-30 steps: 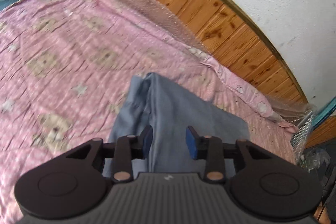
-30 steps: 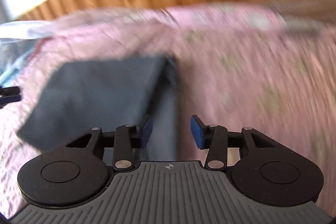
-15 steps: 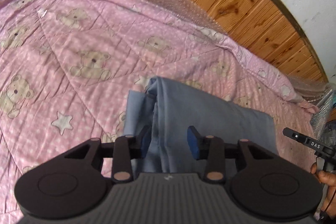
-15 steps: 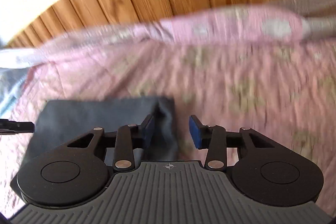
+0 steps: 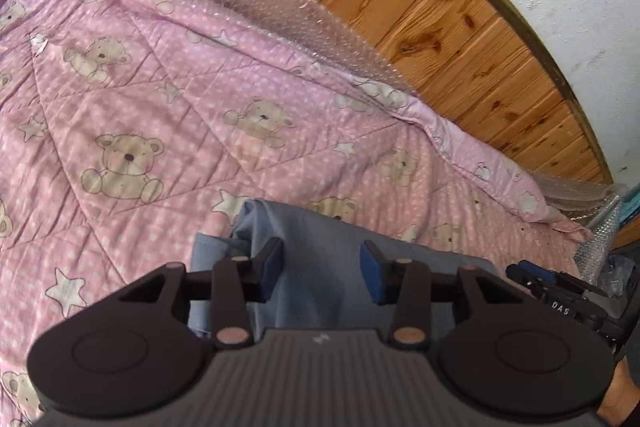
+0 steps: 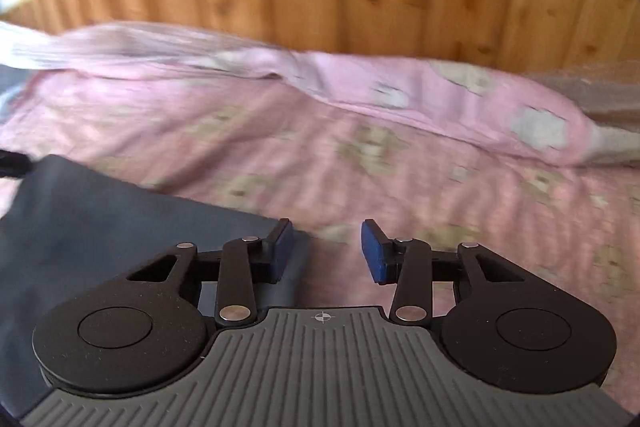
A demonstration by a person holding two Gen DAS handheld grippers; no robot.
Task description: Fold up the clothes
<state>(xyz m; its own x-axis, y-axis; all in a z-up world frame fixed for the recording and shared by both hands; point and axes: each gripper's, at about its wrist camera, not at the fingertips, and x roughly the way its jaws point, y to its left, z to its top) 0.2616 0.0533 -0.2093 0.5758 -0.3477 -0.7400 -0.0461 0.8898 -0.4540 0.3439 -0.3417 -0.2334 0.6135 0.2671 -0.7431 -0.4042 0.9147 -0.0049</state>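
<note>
On the bed's pink quilt (image 5: 168,99) lay the folded blue garment (image 5: 320,267). Above it the left hand-held gripper (image 5: 321,269) was opening, gripping nothing; the right hand-held gripper (image 6: 326,251) hung part-open and empty at the garment's corner. Smoothing the fold before withdrawing seemed wise.

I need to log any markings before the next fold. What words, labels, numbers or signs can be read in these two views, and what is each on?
"DAS": white letters on the black body of the right claw, seen at the right edge of the left wrist view.
Small white mark on the left claw's grey housing: a sign only, no readable text.
Crosshair mark on the right claw's grey housing: a sign, no words.
Pink bedspread: bear and star pictures only, no text.
Blue garment: no label visible.
</note>
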